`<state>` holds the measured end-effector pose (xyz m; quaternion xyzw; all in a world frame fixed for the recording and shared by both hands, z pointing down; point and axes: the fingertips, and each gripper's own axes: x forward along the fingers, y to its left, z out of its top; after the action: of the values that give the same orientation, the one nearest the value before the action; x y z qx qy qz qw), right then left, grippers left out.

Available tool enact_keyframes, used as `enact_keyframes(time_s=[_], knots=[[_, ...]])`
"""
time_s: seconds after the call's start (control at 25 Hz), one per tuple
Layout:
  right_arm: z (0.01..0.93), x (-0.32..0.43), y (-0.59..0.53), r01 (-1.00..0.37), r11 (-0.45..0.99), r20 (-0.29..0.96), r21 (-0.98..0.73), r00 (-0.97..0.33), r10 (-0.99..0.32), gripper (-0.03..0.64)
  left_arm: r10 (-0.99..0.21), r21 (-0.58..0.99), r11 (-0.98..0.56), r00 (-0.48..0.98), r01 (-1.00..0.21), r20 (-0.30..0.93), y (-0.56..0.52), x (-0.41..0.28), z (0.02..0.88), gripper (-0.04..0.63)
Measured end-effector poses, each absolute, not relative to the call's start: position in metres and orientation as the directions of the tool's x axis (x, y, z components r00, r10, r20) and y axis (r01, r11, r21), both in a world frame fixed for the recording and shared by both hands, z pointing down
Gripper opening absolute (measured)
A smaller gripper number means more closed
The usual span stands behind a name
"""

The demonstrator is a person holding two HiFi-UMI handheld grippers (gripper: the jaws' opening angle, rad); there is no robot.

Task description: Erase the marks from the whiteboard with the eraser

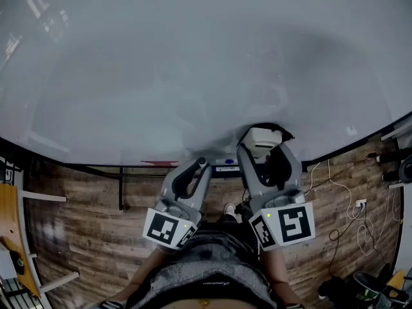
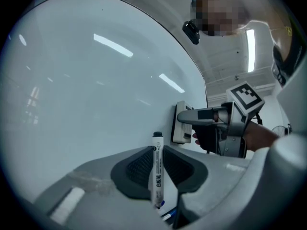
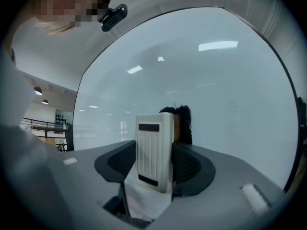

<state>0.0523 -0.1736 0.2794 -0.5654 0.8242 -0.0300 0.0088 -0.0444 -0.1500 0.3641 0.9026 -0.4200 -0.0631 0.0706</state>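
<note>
The whiteboard (image 1: 193, 69) fills the upper part of the head view and looks wiped, with only faint smears. My right gripper (image 1: 265, 148) is shut on a white eraser (image 3: 154, 150), whose dark felt face (image 3: 184, 123) presses against the board near its lower edge. From the left gripper view the eraser (image 2: 182, 123) lies flat against the whiteboard (image 2: 86, 104), with the right gripper (image 2: 216, 116) on it. My left gripper (image 1: 201, 166) is shut on a white marker pen (image 2: 157, 169), which stands upright between the jaws, cap up, a little off the board.
A marker tray (image 1: 187, 166) with pens runs along the board's lower edge. Wooden floor (image 1: 84, 217) lies below. Cables and a wall socket (image 1: 357, 208) are at the right. An orange-edged piece of furniture (image 1: 13, 230) stands at the far left.
</note>
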Motion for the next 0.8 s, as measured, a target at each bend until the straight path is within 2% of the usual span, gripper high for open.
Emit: enact_keyframes(time_s=[0.32, 0.6, 0.8], knots=[[0.282, 0.031, -0.174, -0.919, 0.393, 0.016, -0.022, -0.393, -0.919, 0.241, -0.792, 0.179, -0.605, 0.609, -0.776, -0.039, -0.147, -0.061, 0.373, 0.078], [0.290, -0.061, -0.173, -0.836, 0.549, 0.030, 0.006, -0.549, -0.835, 0.241, -0.812, 0.183, -0.579, 0.583, -0.795, -0.037, -0.144, -0.104, 0.374, 0.077], [0.293, -0.062, -0.171, -0.829, 0.558, 0.018, 0.023, -0.558, -0.830, 0.241, -0.826, 0.178, -0.559, 0.562, -0.810, -0.038, -0.142, -0.114, 0.374, 0.077]])
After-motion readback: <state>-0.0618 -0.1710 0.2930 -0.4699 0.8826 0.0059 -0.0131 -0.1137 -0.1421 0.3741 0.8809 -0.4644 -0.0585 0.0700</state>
